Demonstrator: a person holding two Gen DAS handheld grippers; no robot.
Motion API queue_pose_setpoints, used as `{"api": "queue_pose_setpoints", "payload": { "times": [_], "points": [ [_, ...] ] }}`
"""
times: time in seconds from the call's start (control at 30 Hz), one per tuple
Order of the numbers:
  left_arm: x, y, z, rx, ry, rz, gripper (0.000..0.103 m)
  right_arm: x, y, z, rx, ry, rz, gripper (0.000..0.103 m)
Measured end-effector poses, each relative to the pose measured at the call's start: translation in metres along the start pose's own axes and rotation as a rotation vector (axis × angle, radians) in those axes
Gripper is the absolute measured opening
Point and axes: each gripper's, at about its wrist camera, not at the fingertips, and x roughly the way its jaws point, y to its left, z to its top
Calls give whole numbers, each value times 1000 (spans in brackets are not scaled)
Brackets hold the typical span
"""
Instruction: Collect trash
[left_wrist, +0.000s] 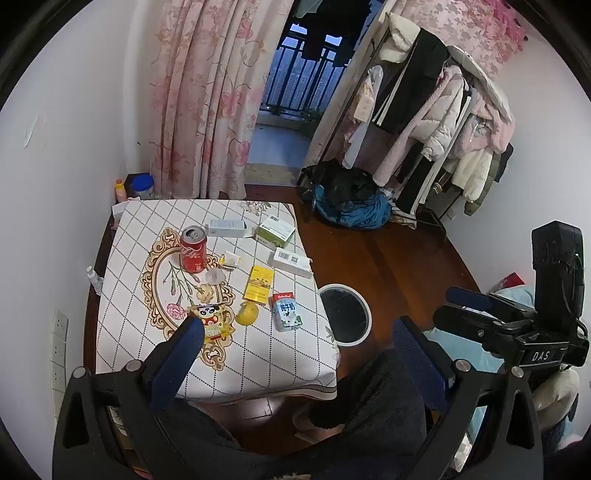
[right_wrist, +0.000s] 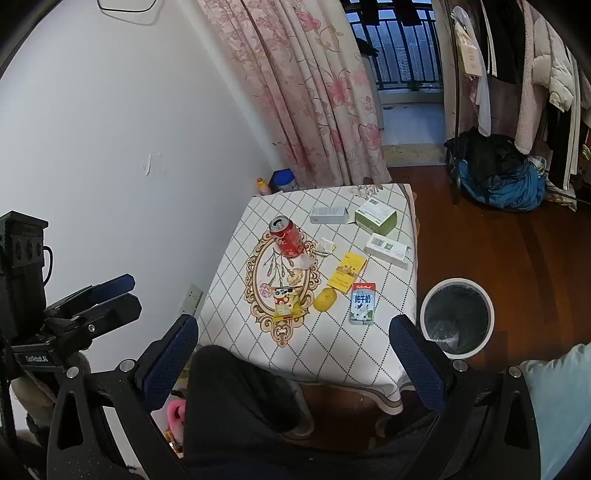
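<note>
Trash lies on the table's checked cloth (left_wrist: 258, 365): a red cola can (left_wrist: 194, 249) (right_wrist: 288, 236), a panda snack packet (left_wrist: 212, 319) (right_wrist: 286, 301), a yellow fruit (left_wrist: 246, 313) (right_wrist: 325, 299), a milk carton (left_wrist: 287, 312) (right_wrist: 363, 304) and a flat yellow pack (left_wrist: 258, 284) (right_wrist: 347, 272). A round white bin (left_wrist: 345, 314) (right_wrist: 458, 317) with a black liner stands on the floor right of the table. My left gripper (left_wrist: 297, 325) hangs open above the table's near edge, holding nothing. My right gripper (right_wrist: 293, 322) is open too, short of the table.
At the table's far end lie two white boxes (left_wrist: 226, 228) (left_wrist: 291, 261) and a green box (left_wrist: 275, 230). A wall runs along the left. A coat rack (left_wrist: 443, 122) and a heap of bags (left_wrist: 347, 201) stand far right. The person's dark-clothed legs fill the foreground.
</note>
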Motion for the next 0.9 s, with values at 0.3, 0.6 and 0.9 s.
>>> {"api": "queue_pose_setpoints", "payload": {
  "times": [0.3,0.6,0.9],
  "points": [
    [-1,2,0,-4,9,-7,103,-2,0,2,2,-1,3,103],
    [1,-4,1,0,13,-5,103,-6,1,6,2,1,4,103],
    [3,-5,1,4,15,-7,103,-3,3,7,0,3,2,103]
  ]
}}
